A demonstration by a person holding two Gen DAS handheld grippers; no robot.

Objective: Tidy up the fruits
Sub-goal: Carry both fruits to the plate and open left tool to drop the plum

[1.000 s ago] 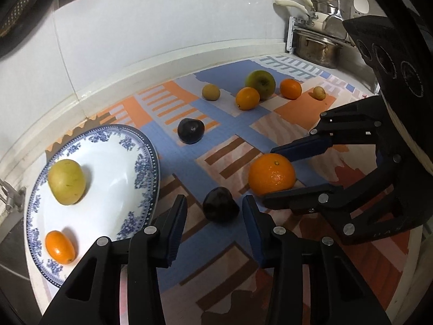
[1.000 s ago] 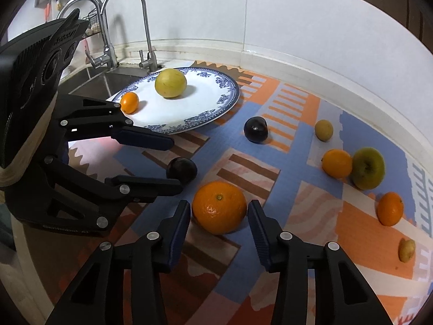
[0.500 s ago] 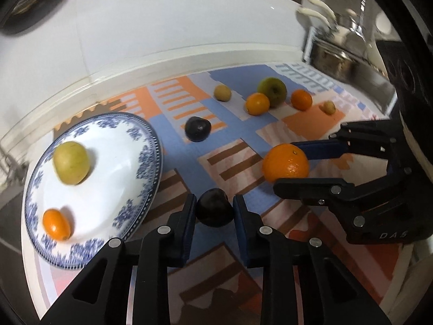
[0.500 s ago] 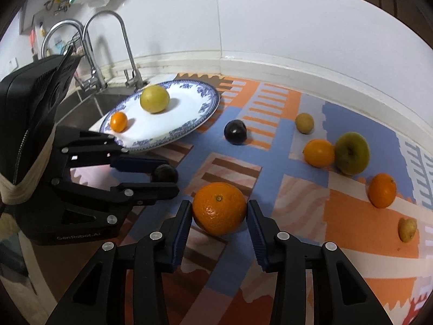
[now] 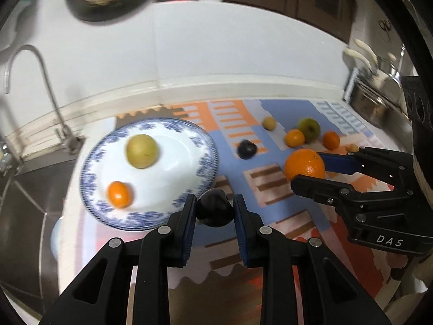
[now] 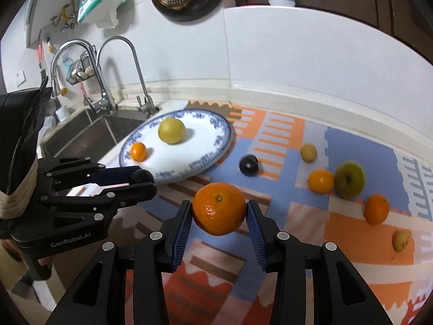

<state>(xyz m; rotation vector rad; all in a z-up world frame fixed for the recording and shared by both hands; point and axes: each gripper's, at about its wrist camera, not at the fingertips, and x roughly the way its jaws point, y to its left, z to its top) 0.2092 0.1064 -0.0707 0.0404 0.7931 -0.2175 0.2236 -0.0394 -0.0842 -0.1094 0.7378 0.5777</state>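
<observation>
My left gripper (image 5: 215, 211) is shut on a dark plum (image 5: 214, 208) and holds it above the mat, by the near rim of the blue-and-white plate (image 5: 189, 168). The plate carries a yellow-green pear (image 5: 141, 151) and a small orange (image 5: 118, 194). My right gripper (image 6: 219, 214) is shut on a large orange (image 6: 219, 208), lifted off the mat. The right gripper also shows in the left wrist view (image 5: 311, 169), and the left gripper in the right wrist view (image 6: 140, 180).
On the patterned mat (image 6: 324, 233) lie a second dark plum (image 6: 249, 164), a small yellow fruit (image 6: 308, 152), an orange (image 6: 321, 181), a green apple (image 6: 349, 179), another orange (image 6: 376, 209) and a small yellow fruit (image 6: 400, 240). A sink (image 6: 81, 132) with taps is left of the plate.
Both grippers closed on their fruit and lifted: the left took the plum up toward the plate, the right raised the large orange off the mat.
</observation>
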